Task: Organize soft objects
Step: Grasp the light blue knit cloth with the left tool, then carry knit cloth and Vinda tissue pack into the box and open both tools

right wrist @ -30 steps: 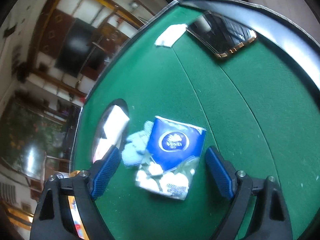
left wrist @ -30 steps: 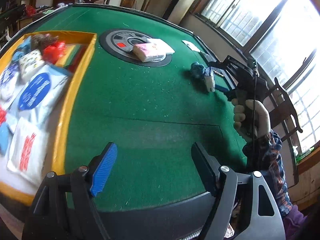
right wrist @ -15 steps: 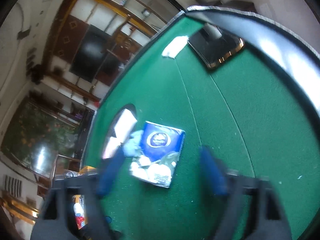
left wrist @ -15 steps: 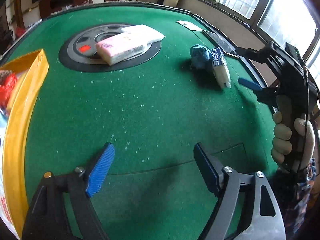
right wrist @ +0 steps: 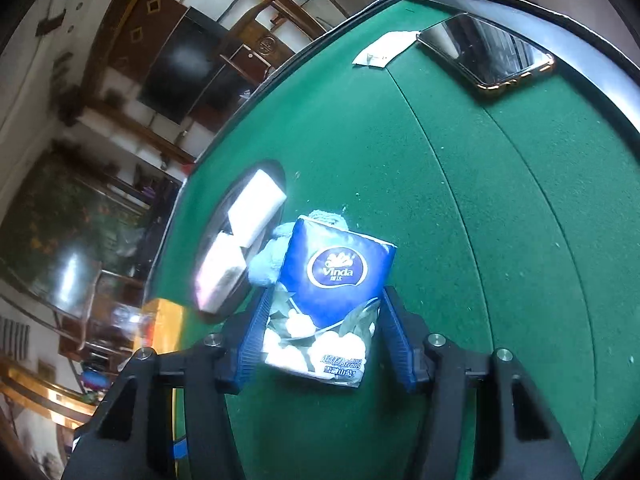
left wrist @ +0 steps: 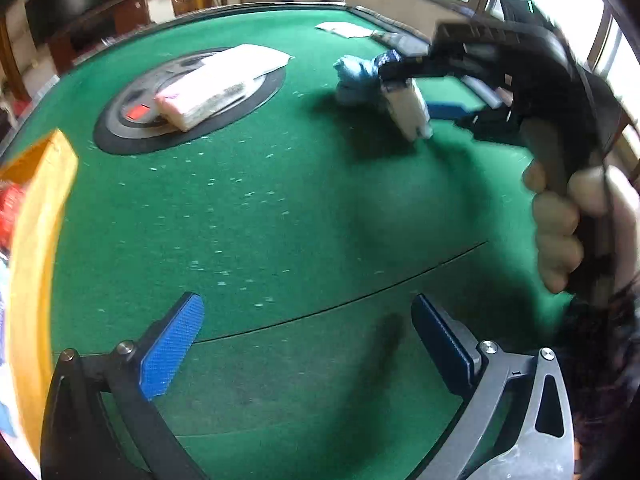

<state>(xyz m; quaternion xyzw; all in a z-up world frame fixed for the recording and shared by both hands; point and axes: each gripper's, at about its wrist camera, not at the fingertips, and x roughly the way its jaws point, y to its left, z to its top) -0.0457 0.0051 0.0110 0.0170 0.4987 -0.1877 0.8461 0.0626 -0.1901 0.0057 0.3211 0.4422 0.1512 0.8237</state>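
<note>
Tissues: our right claw clamps the blue tissue pack beside a blue cloth. Left claw hangs apart, empty. Next, we judge, lift toward the yellow tray.

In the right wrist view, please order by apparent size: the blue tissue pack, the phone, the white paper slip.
1. Blue tissue pack, held nearest the camera, so nearness enlarges it.
2. Phone.
3. White paper slip.
</note>
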